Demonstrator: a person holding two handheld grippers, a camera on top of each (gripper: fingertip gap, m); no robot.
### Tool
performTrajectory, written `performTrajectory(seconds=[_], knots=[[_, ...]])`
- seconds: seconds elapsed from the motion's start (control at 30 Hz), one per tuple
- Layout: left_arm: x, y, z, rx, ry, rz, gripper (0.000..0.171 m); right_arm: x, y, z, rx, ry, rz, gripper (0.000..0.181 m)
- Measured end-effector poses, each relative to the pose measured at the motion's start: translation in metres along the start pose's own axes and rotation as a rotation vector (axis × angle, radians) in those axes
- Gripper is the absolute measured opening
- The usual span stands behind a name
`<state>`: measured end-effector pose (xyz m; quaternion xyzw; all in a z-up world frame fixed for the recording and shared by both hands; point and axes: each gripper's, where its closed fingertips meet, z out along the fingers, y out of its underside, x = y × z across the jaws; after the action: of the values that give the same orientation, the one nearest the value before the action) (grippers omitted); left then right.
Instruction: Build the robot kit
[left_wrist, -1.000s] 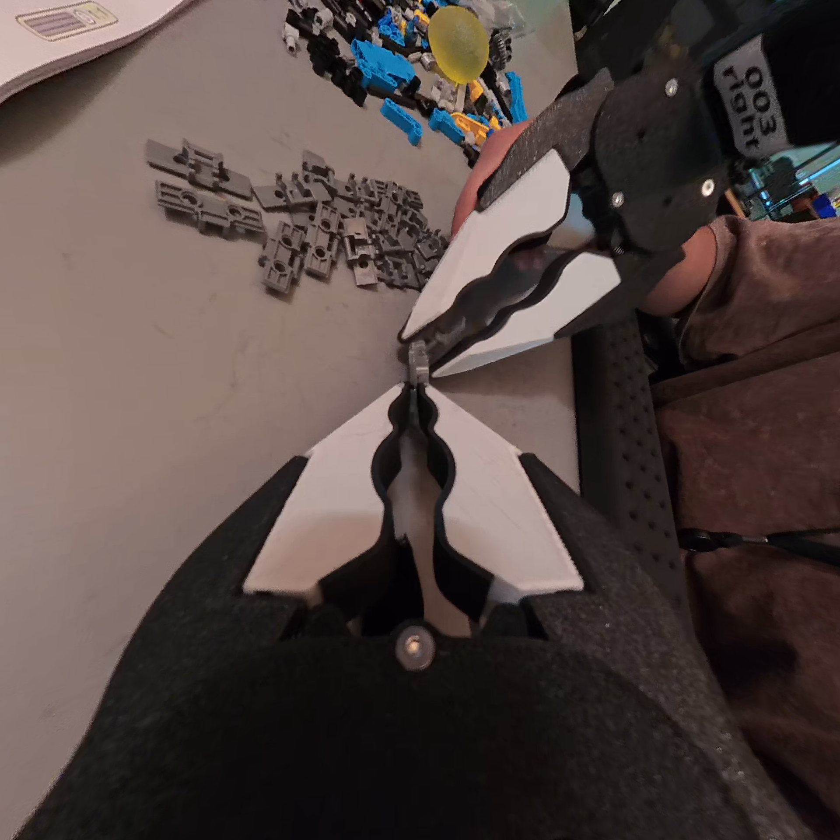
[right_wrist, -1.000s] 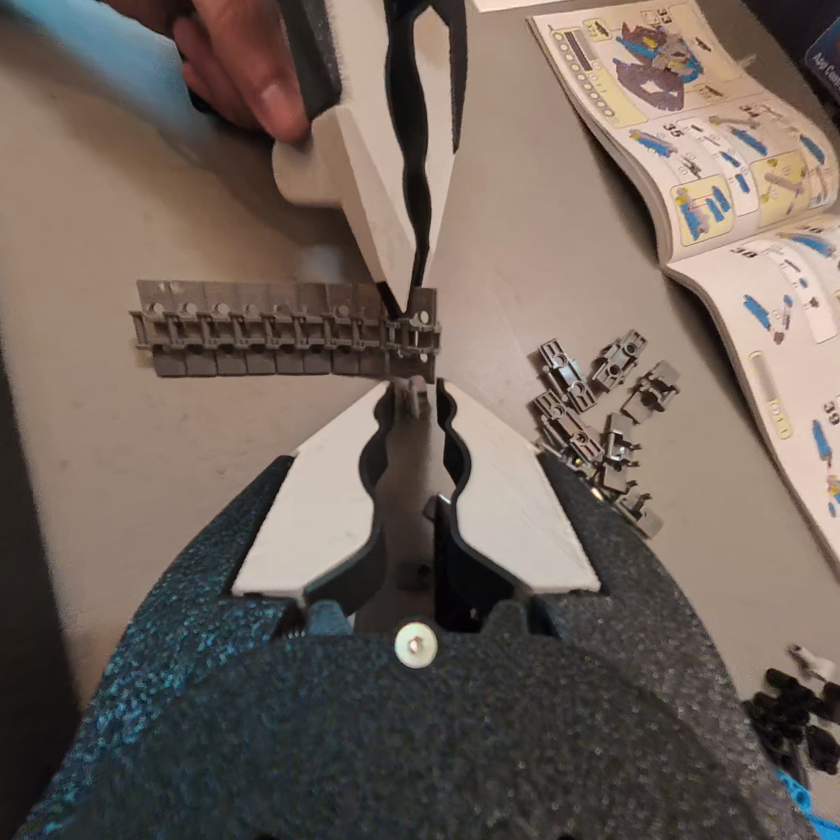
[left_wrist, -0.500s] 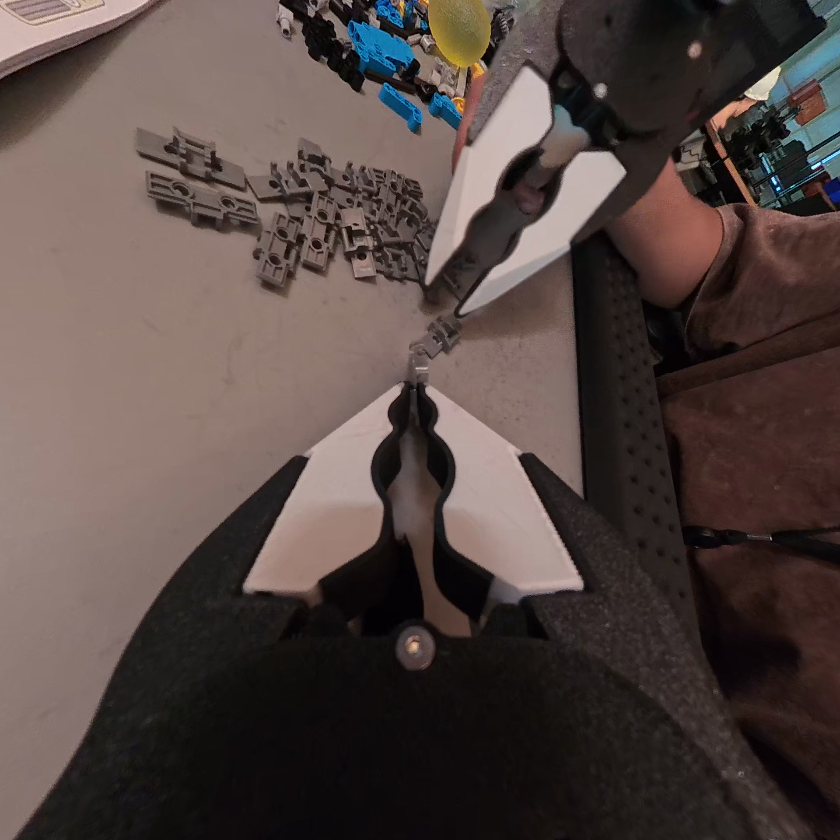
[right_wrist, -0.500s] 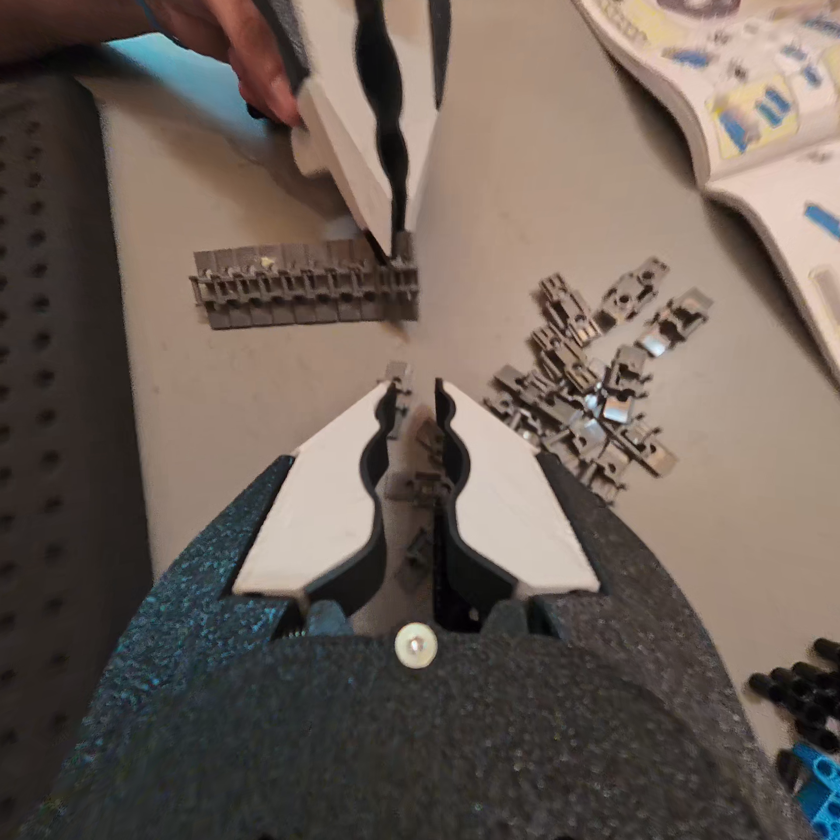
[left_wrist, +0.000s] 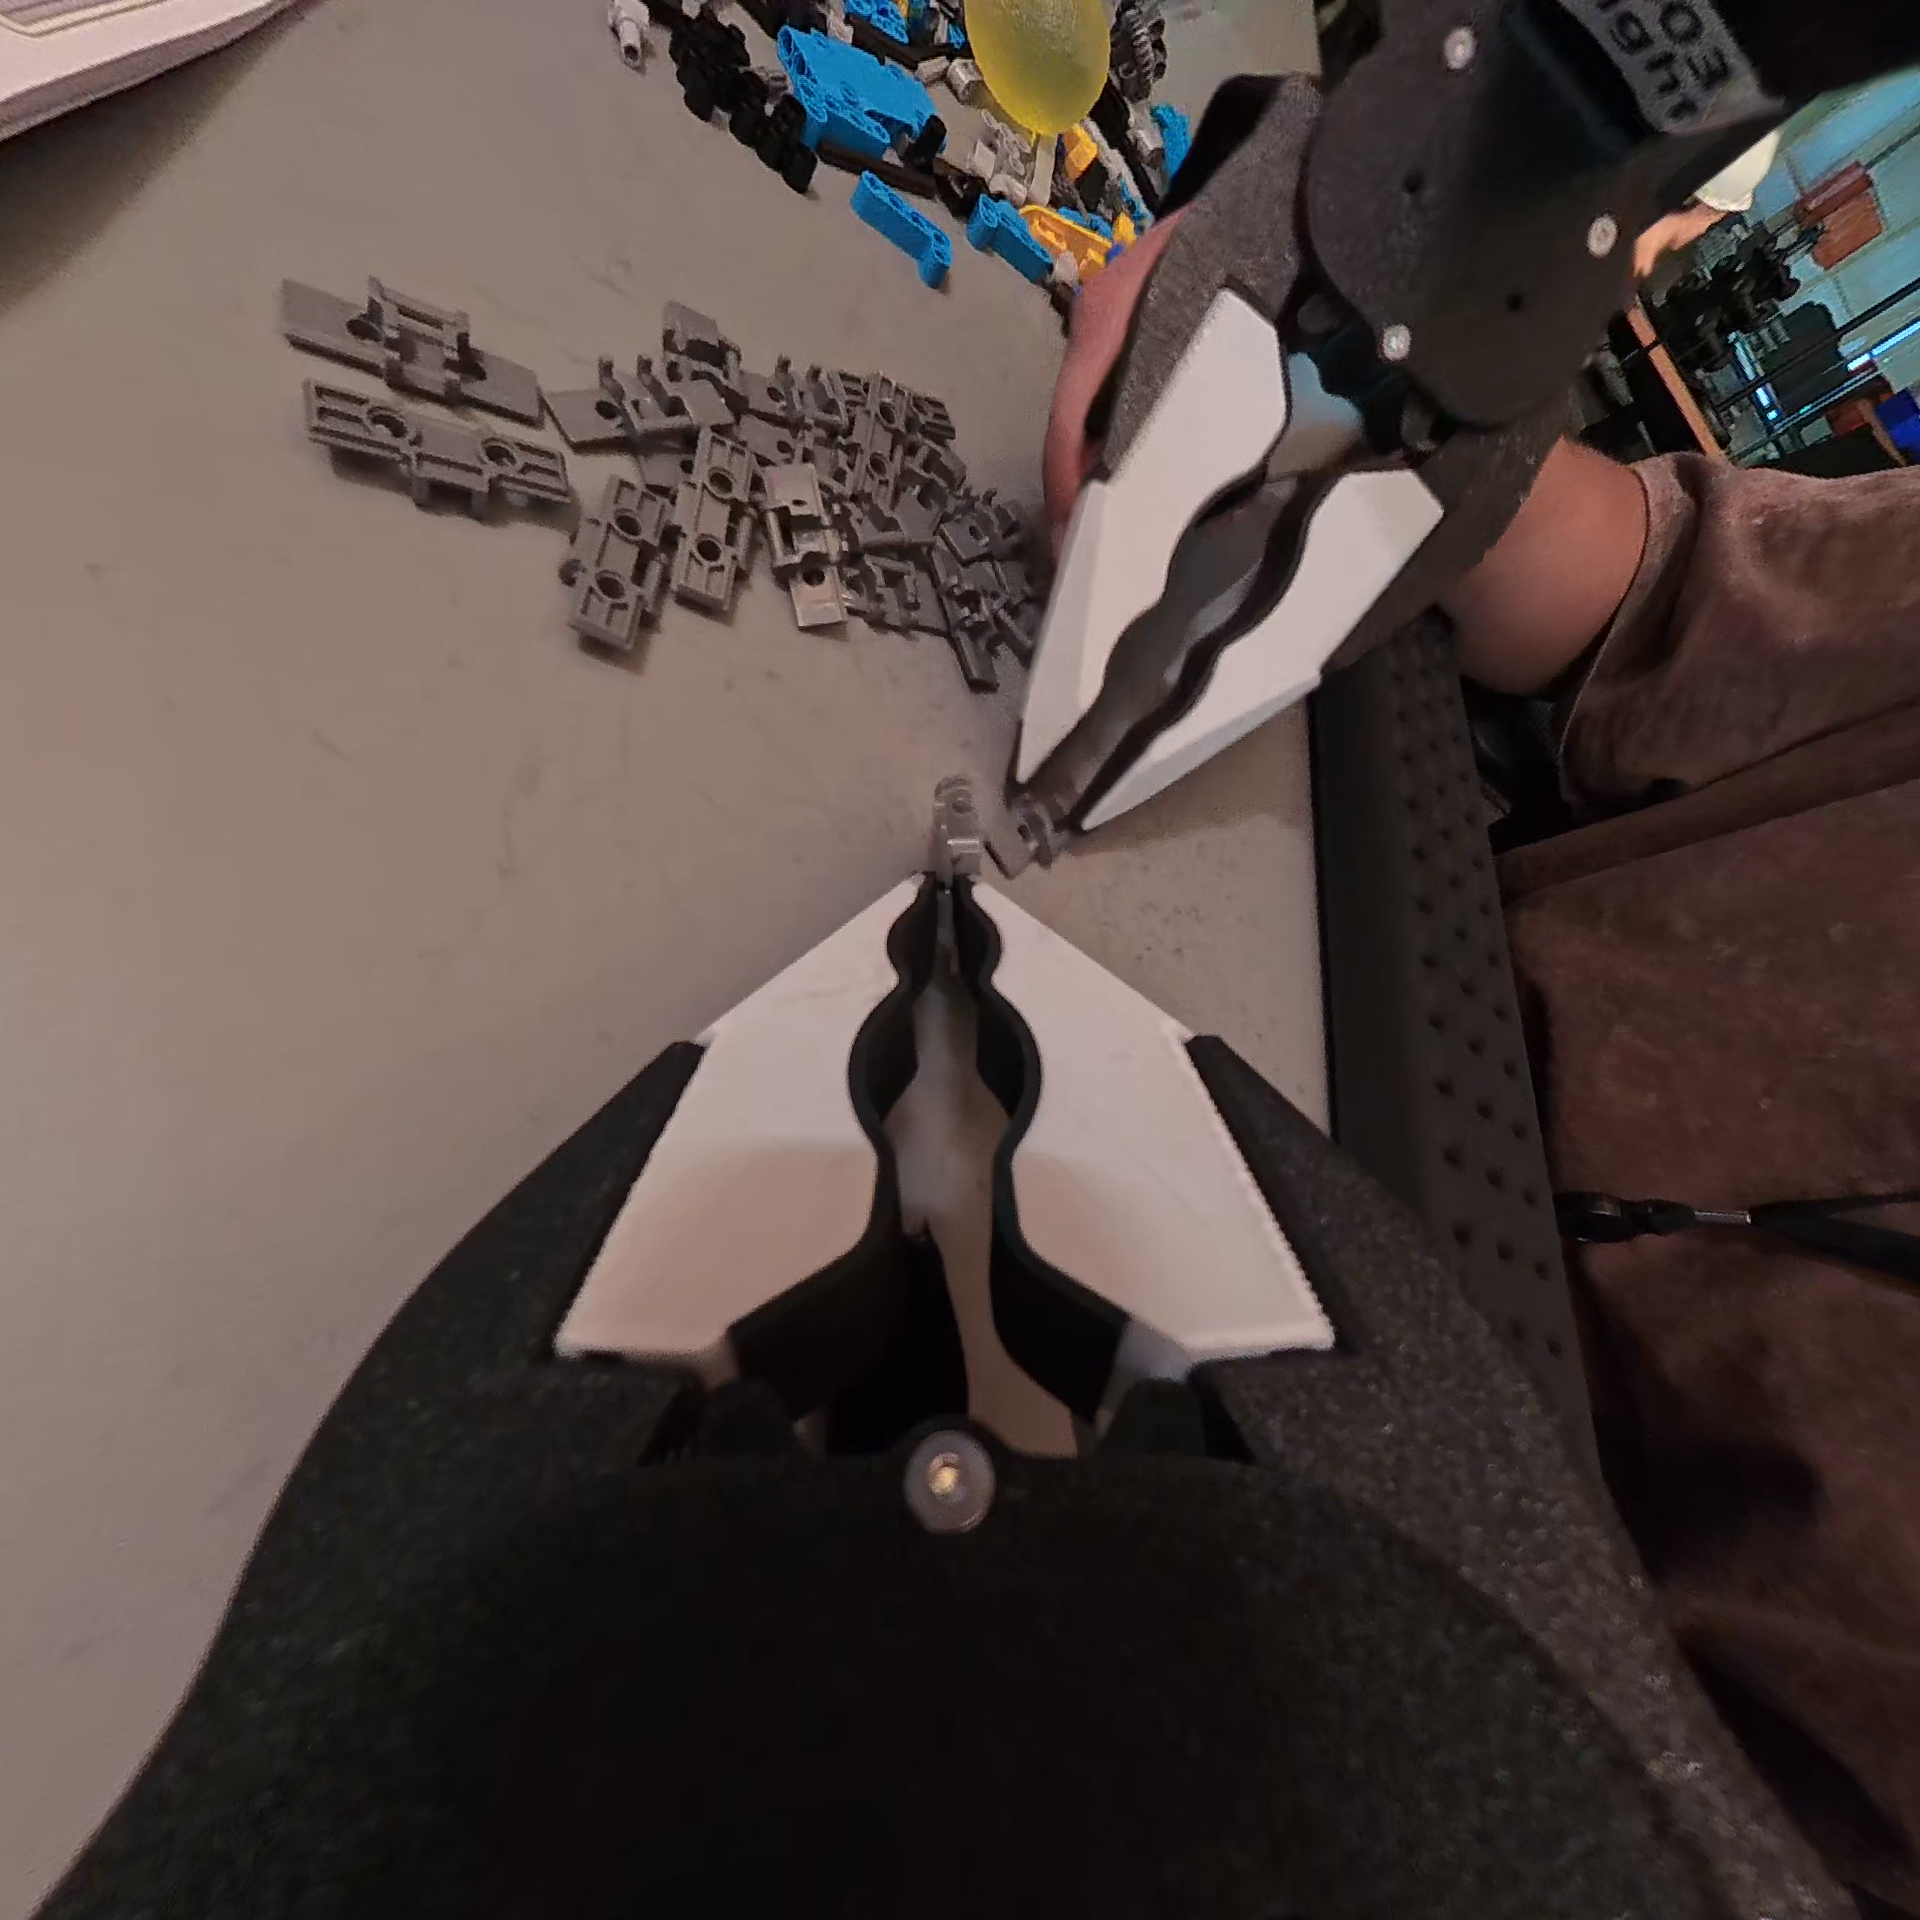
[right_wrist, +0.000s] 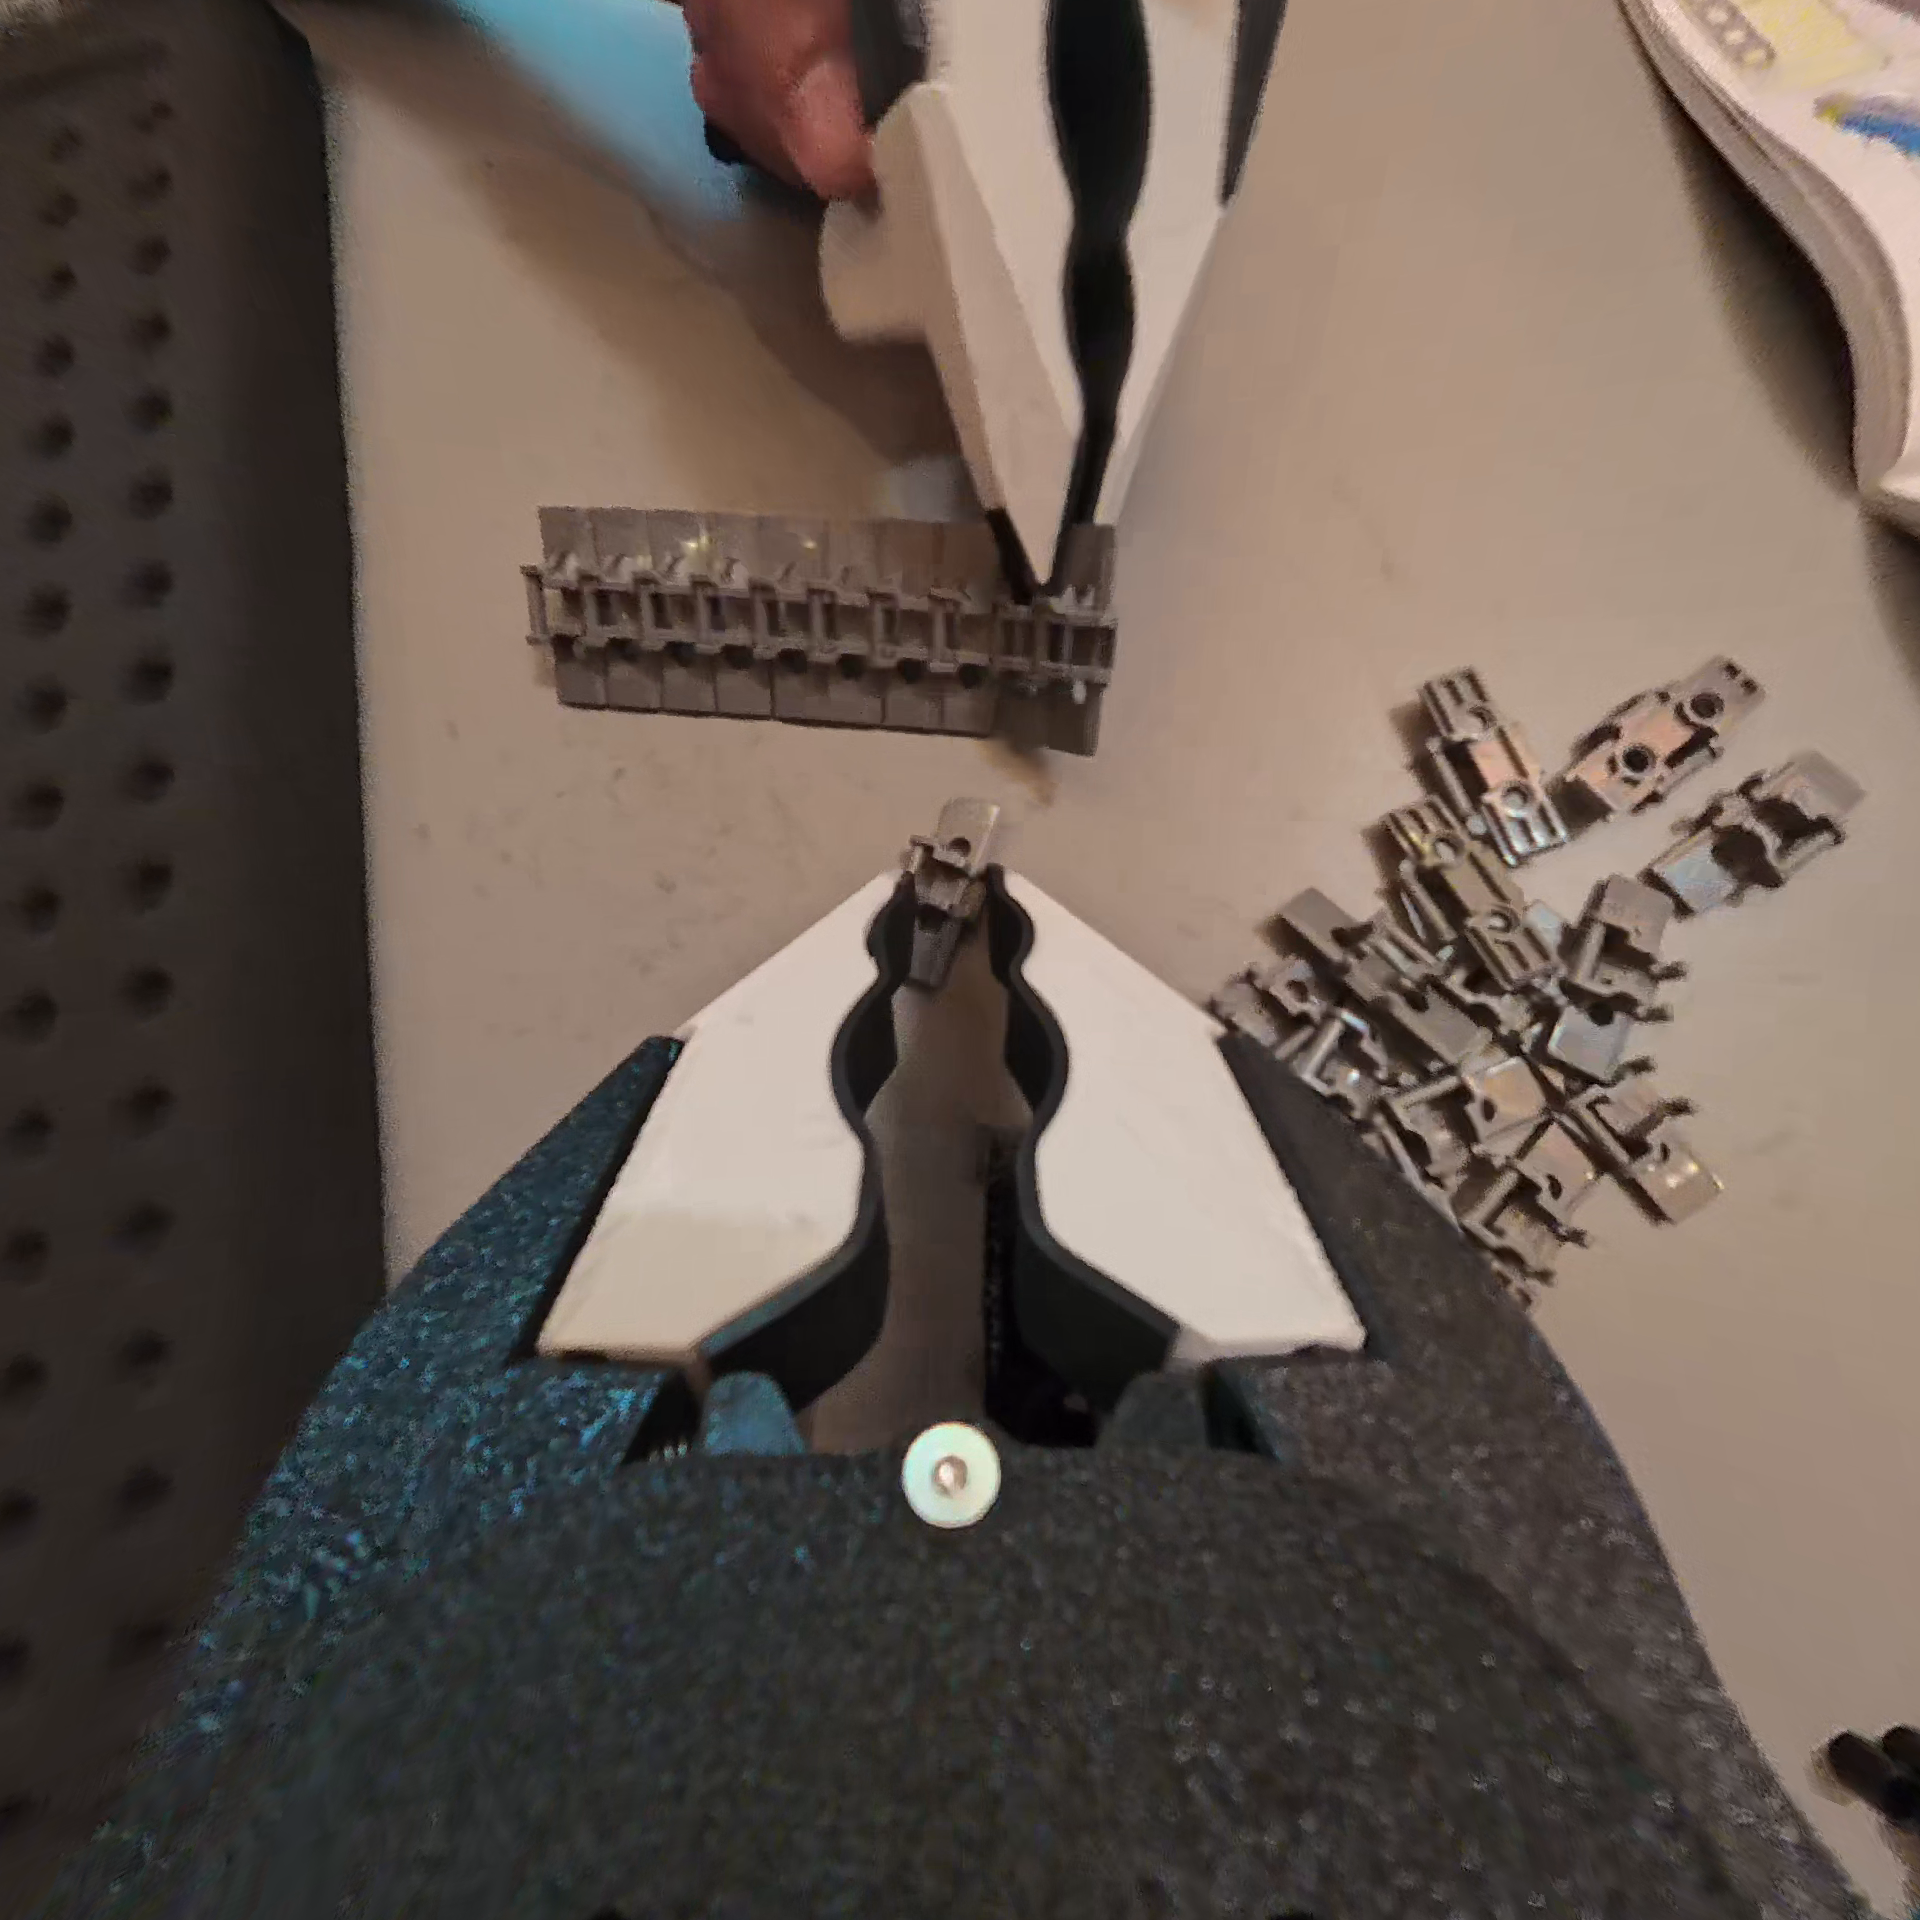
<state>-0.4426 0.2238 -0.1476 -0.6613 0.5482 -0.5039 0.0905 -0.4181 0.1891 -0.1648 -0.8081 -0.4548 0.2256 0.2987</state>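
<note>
Track links are what both tools are busy with. Left hand-held gripper (left_wrist: 948, 883) is pinched tight on the end of an assembled grey track strip (right_wrist: 821, 618), which lies flat on the counter (left_wrist: 260, 831) in the right wrist view. From the left wrist view you only see that strip end-on as a little grey nub (left_wrist: 954, 826) past the tips, so the rest of it is hidden behind the fingers there.

Right hand-held gripper (right_wrist: 951, 883) is clamped on a single loose grey link (right_wrist: 951, 862), held just short of the strip's end without touching it as far as I can tell. In the left wrist view that gripper comes in tilted from the upper right with the link sticking out of its tips (left_wrist: 1023, 836), just beside the nub. Fingers of the person's hand (left_wrist: 1081, 416) peek out behind it, and a brown sleeve (left_wrist: 1714, 644) is cut off at the frame edge.

Pile of loose grey links (right_wrist: 1507, 1018) sits to the right of the right gripper, partly covered by its body. An open instruction booklet (right_wrist: 1787, 208) is cropped at the top right corner. Further back – a jumble of blue, black and yellow parts (left_wrist: 935, 135) with a yellowish translucent dome (left_wrist: 1034, 52), mostly cut off at the top. Dark perforated mat (right_wrist: 156, 623) runs along the counter edge.
</note>
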Motion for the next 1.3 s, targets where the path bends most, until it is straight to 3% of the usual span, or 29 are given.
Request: performTrajectory(seconds=[0.23, 0.47, 0.77, 1.0, 1.3], knots=[[0.0, 0.0, 0.0, -0.003, 0.003, 0.001, 0.003, -0.027, 0.0, 0.002, -0.011, -0.137, 0.005, 0.025], [0.001, 0.001, 0.0, -0.007, 0.009, 0.001, 0.003, -0.023, 0.0, 0.003, -0.032, -0.141, -0.026, 0.024], [0.001, 0.001, 0.0, -0.009, 0.009, 0.002, 0.003, -0.032, -0.008, 0.006, -0.029, 0.025, -0.256, 0.022], [0.002, 0.002, 0.001, -0.013, 0.014, 0.003, 0.003, -0.006, -0.012, -0.007, 0.04, -0.045, -0.02, 0.026], [0.002, 0.002, 0.001, -0.014, 0.013, 0.004, 0.003, -0.016, -0.005, 0.007, -0.024, -0.029, -0.108, 0.03]])
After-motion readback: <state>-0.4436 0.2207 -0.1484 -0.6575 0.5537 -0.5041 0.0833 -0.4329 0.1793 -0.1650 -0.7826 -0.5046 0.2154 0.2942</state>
